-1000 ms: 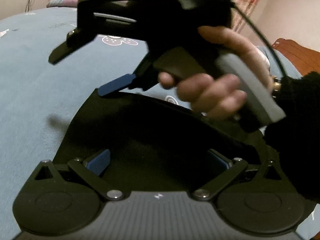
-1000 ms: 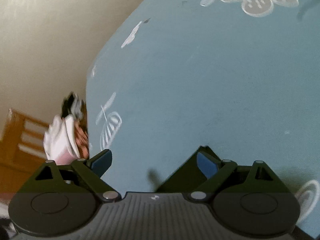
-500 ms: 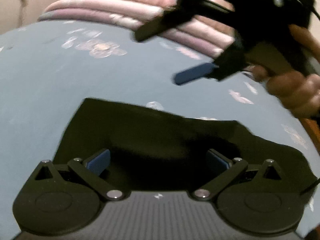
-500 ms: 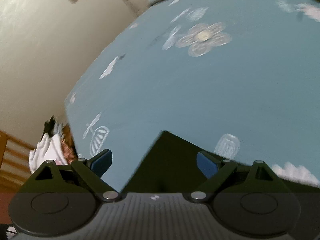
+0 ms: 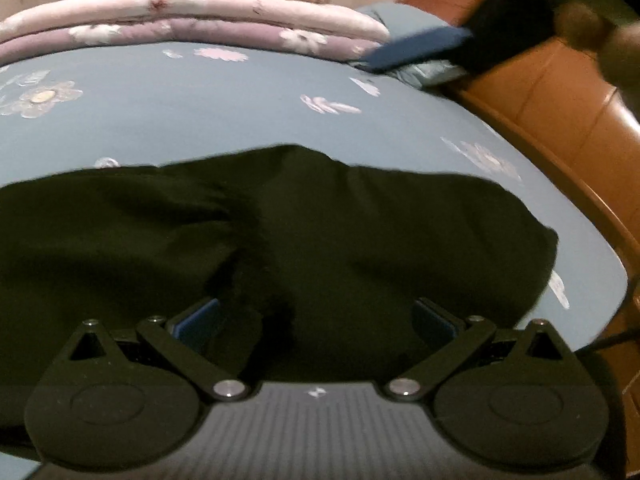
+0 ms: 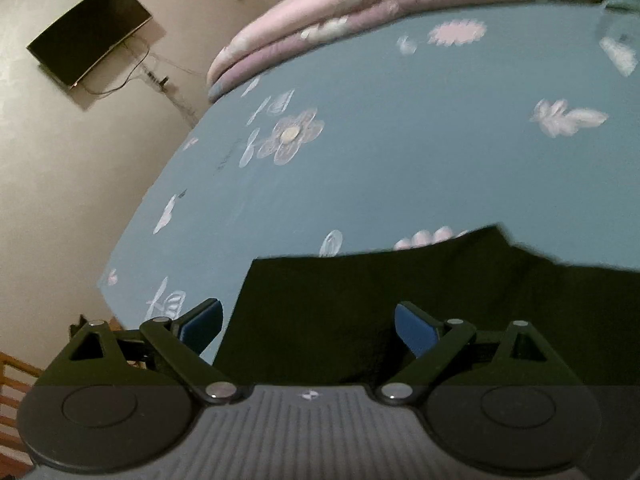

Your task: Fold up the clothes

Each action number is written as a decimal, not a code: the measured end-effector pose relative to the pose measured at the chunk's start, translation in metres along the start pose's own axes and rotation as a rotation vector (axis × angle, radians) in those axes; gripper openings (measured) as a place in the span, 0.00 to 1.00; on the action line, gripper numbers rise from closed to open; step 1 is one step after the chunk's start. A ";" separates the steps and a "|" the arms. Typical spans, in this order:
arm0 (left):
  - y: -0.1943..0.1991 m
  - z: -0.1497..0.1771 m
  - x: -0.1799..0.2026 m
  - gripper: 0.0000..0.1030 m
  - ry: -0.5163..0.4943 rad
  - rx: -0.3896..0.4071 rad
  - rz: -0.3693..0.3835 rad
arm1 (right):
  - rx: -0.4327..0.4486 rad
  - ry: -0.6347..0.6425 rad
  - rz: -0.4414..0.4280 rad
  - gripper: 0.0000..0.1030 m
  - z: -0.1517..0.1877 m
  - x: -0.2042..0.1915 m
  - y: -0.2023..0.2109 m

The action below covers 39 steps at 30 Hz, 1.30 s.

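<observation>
Now both tongs gape, released: left tongs [image 5: 316,316]; right tongs [image 6: 308,322]; black garment [image 5: 360,240] on bedsheet [image 5: 240,112]

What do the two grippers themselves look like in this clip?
Both match: the left gripper and right gripper have black linkage arms with silver pivot screws, round black discs either side, blue finger pads, and a ribbed grey body bearing a small white mark.
</observation>
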<state>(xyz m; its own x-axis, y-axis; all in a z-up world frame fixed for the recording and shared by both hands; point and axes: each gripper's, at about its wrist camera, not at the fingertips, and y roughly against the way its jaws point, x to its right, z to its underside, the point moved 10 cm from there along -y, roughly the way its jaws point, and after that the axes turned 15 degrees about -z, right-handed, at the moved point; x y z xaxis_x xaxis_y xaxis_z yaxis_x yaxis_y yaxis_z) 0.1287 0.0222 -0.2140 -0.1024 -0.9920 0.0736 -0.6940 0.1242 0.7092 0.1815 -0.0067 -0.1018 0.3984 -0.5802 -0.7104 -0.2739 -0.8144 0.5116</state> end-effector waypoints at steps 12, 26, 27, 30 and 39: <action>-0.016 0.005 -0.013 0.98 0.020 -0.020 0.040 | -0.204 -0.105 0.026 0.92 0.025 0.053 -0.101; -0.016 -0.004 -0.022 0.98 0.093 0.042 0.022 | 0.292 -0.189 0.376 0.92 0.075 0.123 0.166; -0.015 -0.004 -0.020 0.98 0.087 0.046 0.016 | 0.349 -0.234 0.383 0.92 0.083 0.135 0.186; -0.007 -0.009 -0.021 0.98 0.072 0.079 -0.013 | 0.472 -0.340 0.383 0.92 0.108 0.167 0.223; 0.005 -0.021 0.003 0.98 0.045 0.072 0.018 | 0.599 -0.509 0.315 0.92 0.171 0.229 0.239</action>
<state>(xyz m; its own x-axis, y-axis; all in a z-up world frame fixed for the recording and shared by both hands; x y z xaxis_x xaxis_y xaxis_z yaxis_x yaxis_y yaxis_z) 0.1399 0.0190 -0.1950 -0.0840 -0.9894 0.1188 -0.7419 0.1417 0.6554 0.0576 -0.3359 -0.2247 -0.1775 -0.5975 -0.7820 -0.7811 -0.3978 0.4812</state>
